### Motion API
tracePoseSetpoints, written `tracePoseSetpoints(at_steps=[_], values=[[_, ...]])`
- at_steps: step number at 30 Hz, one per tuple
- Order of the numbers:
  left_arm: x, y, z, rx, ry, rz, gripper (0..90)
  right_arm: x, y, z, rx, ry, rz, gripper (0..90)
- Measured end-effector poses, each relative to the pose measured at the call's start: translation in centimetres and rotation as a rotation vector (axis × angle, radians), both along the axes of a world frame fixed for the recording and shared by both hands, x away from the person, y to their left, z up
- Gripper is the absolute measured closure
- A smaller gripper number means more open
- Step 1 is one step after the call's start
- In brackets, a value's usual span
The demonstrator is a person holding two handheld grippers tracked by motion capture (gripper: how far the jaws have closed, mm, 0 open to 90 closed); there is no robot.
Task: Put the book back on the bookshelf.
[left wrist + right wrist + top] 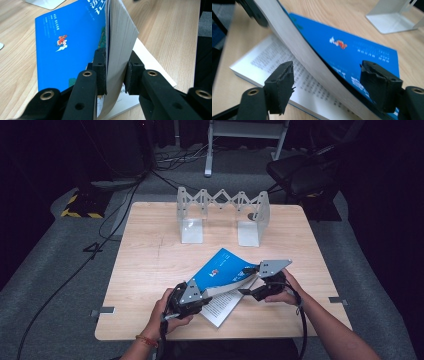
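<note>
The left claw (115,72) pinches the lifted pages and cover of the blue book (220,267) lying open on the counter (150,260), while the right claw (332,87) straddles them unclamped, likely needing to close next.

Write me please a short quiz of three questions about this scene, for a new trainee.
1. True or false: the left gripper is shut on the lifted sheaf of pages.
2. What colour is the book's cover?
3. The right gripper's jaws are: A) pressed on the pages, B) open on either side of them, C) closed on the metal rack.

Key: 1 true; 2 blue; 3 B.
</note>
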State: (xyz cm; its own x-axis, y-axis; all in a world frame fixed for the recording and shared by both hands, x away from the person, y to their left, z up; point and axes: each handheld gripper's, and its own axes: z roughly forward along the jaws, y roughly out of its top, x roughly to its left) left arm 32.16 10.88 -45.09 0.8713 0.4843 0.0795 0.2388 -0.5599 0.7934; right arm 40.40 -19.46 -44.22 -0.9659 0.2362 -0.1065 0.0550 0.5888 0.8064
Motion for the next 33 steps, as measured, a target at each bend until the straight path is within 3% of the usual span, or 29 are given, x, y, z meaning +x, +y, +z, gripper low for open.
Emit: tracePoseSetpoints(at_steps=[3, 4, 6, 7, 8, 10, 11, 14, 16, 18, 21, 24, 27, 29, 33], values=[[0.2, 0.7, -0.1, 0.007, 0.004, -0.002, 73.8, 0.6, 0.4, -1.4, -0.045, -0.012, -0.017, 28.6], [0.2, 0.8, -0.1, 0.008, 0.006, -0.005, 73.5, 0.7, 0.2, -2.0, -0.065, -0.041, -0.043, 33.3], [0.4, 1.2, -0.2, 0.002, 0.01, -0.011, 73.0, 1.0, -0.2, -2.6, -0.071, -0.052, -0.07, 38.5], [0.5, 1.4, -0.2, 0.0, 0.012, -0.016, 72.8, 1.1, -0.4, -3.0, -0.093, -0.087, -0.093, 40.5], [0.5, 1.4, -0.2, 0.0, 0.012, -0.016, 72.7, 1.1, -0.4, -3.0, -0.093, -0.087, -0.093, 40.5], [1.0, 1.8, -0.1, -0.01, 0.025, -0.028, 72.3, 1.0, -0.8, -3.6, -0.103, -0.165, -0.103, 47.6], [1.3, 2.0, 0.0, -0.018, 0.036, -0.034, 71.3, 0.9, -0.8, -3.7, -0.102, -0.183, -0.106, 49.5], [2.1, 2.5, 0.4, -0.042, 0.068, -0.019, 64.6, 0.6, -0.5, -3.4, -0.11, -0.208, -0.114, 54.3], [2.0, 2.4, 0.6, -0.019, 0.054, 0.022, 53.4, 0.3, -0.2, -3.1, -0.118, -0.214, -0.128, 56.4], [1.5, 1.8, 0.6, 0.016, 0.044, 0.028, 48.1, 0.0, 0.2, -2.8, -0.142, -0.232, -0.134, 57.6], [0.7, 0.3, 0.4, 0.132, -0.006, 0.048, 38.3, -0.5, 0.8, -2.5, -0.16, -0.247, -0.144, 58.9], [0.6, -0.5, 0.6, 0.103, -0.023, 0.046, 41.0, -1.3, 1.1, -2.3, -0.178, -0.258, -0.119, 63.0], [0.7, -0.9, 0.7, 0.08, -0.056, 0.017, 55.9, -2.7, 1.3, -2.0, -0.206, -0.281, -0.098, 66.1], [0.9, -0.7, 0.9, 0.078, -0.078, -0.004, 61.1, -3.1, 1.1, -1.9, -0.205, -0.275, -0.103, 66.8], [2.3, -0.4, 1.4, 0.055, -0.055, -0.052, 65.5, -3.3, 0.6, -1.6, -0.191, -0.266, -0.107, 68.4]])
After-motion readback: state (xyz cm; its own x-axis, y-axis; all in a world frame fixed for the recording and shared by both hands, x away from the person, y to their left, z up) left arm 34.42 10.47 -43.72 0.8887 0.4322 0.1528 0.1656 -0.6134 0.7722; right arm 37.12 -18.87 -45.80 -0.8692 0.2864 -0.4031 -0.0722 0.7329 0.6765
